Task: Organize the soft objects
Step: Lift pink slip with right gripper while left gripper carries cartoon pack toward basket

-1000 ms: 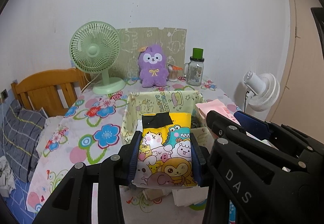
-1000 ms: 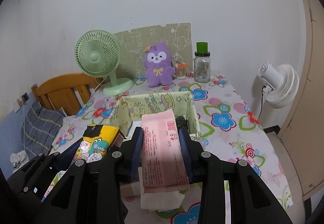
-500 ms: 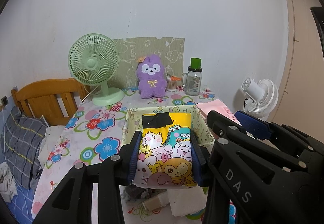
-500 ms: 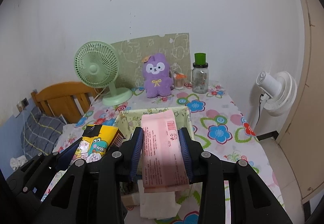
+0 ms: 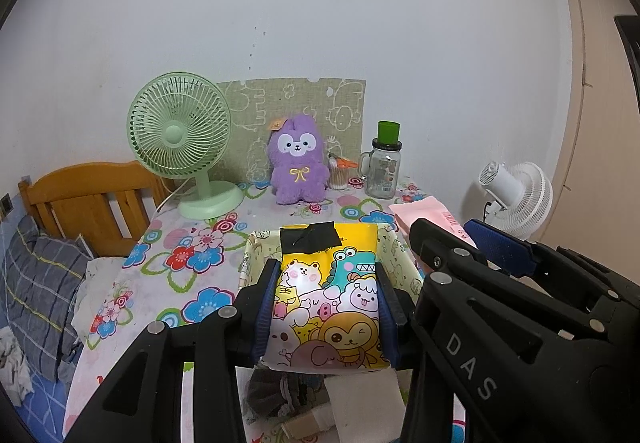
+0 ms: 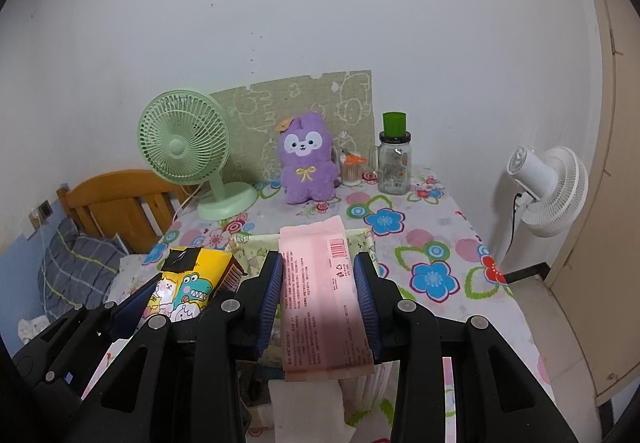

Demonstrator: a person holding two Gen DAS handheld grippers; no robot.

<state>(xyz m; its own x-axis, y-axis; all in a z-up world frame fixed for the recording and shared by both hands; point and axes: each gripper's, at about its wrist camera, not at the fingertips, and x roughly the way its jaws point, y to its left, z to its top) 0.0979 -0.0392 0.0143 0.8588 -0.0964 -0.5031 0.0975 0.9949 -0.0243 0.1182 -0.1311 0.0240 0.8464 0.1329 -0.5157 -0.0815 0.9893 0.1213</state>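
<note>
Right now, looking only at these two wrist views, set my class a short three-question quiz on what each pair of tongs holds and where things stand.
1. True or false: the left tongs are shut on the yellow cartoon pack.
2. What do the right tongs hold? A) the purple plush B) the pink pack C) the glass jar
3. Fill in: at the back of the table, the purple plush stands between the glass jar and the green ____.

Key: 1 true; 2 B, the pink pack; 3 fan.
</note>
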